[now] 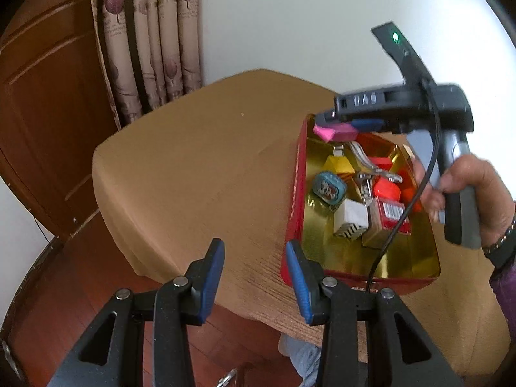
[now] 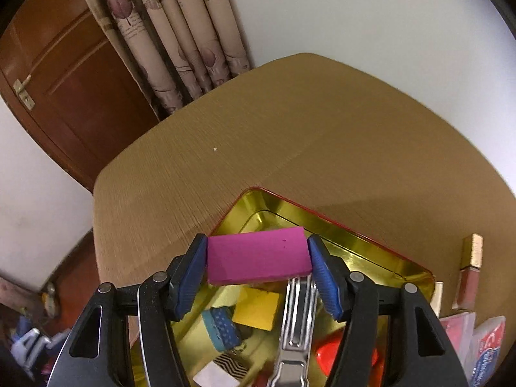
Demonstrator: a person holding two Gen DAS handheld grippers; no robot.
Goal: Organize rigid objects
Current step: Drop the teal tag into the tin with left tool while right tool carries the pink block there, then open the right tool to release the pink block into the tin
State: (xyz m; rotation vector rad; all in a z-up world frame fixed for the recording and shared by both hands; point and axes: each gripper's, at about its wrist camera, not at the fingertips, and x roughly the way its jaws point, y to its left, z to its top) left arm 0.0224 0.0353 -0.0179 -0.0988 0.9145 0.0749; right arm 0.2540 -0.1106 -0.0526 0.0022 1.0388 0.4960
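Note:
A red tin (image 1: 292, 200) with a gold inside (image 2: 354, 242) sits on the tan cloth-covered table (image 1: 200, 167). It holds a yellow block (image 1: 338, 165), a teal oval tin (image 1: 329, 188), a white box (image 1: 351, 217), a red cap (image 1: 387, 190), a metal clip (image 2: 298, 316) and more. My right gripper (image 2: 258, 256) is shut on a pink block (image 2: 258, 254), held above the tin's far end; it also shows in the left wrist view (image 1: 335, 130). My left gripper (image 1: 254, 274) is open and empty by the tin's near left corner.
A lipstick tube (image 2: 471, 267) and printed packets (image 2: 483, 345) lie on the table right of the tin. Curtains (image 1: 151, 42) and a brown door (image 1: 42, 113) stand behind the table's far left. A white wall is behind.

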